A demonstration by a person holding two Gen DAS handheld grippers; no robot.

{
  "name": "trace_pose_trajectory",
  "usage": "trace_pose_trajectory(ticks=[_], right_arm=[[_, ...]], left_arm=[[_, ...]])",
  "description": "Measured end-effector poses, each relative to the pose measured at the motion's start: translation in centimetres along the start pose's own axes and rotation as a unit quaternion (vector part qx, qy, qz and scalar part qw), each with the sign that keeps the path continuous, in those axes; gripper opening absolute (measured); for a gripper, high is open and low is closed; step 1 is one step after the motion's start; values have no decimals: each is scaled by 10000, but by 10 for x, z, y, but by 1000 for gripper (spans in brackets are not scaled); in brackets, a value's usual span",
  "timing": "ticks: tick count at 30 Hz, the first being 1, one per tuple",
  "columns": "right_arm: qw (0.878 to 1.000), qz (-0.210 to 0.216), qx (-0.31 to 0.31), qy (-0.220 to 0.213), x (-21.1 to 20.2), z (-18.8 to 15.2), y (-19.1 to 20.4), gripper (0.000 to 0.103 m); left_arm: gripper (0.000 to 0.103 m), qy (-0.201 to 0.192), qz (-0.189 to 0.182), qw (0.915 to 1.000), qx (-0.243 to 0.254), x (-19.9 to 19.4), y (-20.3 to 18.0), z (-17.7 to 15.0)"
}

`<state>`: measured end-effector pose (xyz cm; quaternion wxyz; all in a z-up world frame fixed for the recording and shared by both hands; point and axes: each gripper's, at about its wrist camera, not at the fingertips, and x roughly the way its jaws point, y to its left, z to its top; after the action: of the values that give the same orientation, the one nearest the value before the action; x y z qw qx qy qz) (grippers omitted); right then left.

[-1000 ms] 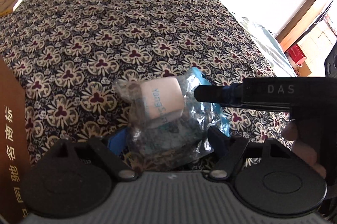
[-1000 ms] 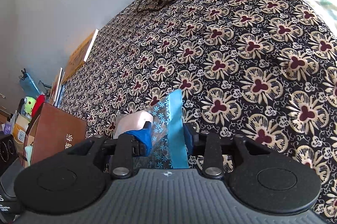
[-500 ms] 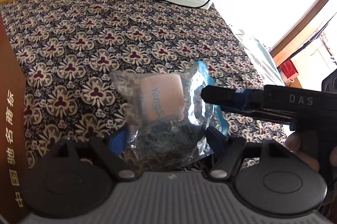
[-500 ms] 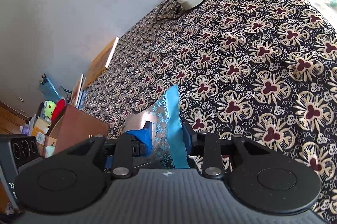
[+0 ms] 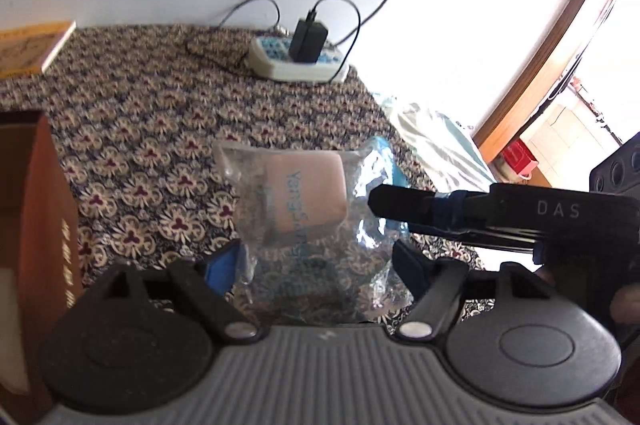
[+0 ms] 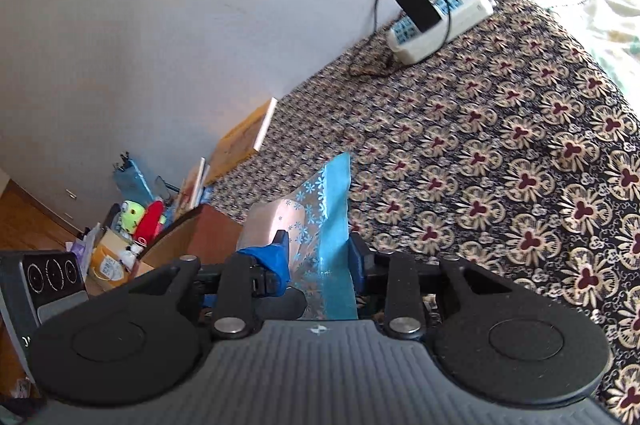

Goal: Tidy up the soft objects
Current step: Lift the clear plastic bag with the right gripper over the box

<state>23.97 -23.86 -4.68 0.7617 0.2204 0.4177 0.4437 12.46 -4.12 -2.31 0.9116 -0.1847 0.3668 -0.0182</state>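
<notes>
A clear plastic bag with a blue snowflake edge [image 5: 316, 221] holds a pale pink soft item [image 5: 310, 191] with blue lettering. It is lifted above the flower-patterned cloth [image 5: 160, 129]. My left gripper [image 5: 316, 265] is shut on the bag's near end. My right gripper [image 6: 318, 251] is shut on the bag's blue edge [image 6: 332, 209]; its black finger [image 5: 416, 203] reaches in from the right in the left wrist view.
A brown cardboard box [image 5: 36, 225] with Chinese lettering stands at the left, also in the right wrist view [image 6: 200, 237]. A white power strip with a black charger [image 5: 300, 59] lies by the far wall. A yellow book [image 5: 32, 47] lies far left. Clutter and toys [image 6: 140, 217] sit beyond the table's left end.
Both grippers have lifted the bag higher off the cloth. The views have tilted up, so more of the wall and the box's open top show.
</notes>
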Motion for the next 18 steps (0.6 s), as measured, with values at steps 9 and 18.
trace_pose_trajectory(ticks=[9,18], right_arm=[[9982,462,-376,-75,13,-10,62,14],[9929,856,-807,153,60,-37,129,15]], left_arm=[[75,-632,144,9978,-166,-70,28,0],[75,-1025,612,9922,-357,-136,81,-11]])
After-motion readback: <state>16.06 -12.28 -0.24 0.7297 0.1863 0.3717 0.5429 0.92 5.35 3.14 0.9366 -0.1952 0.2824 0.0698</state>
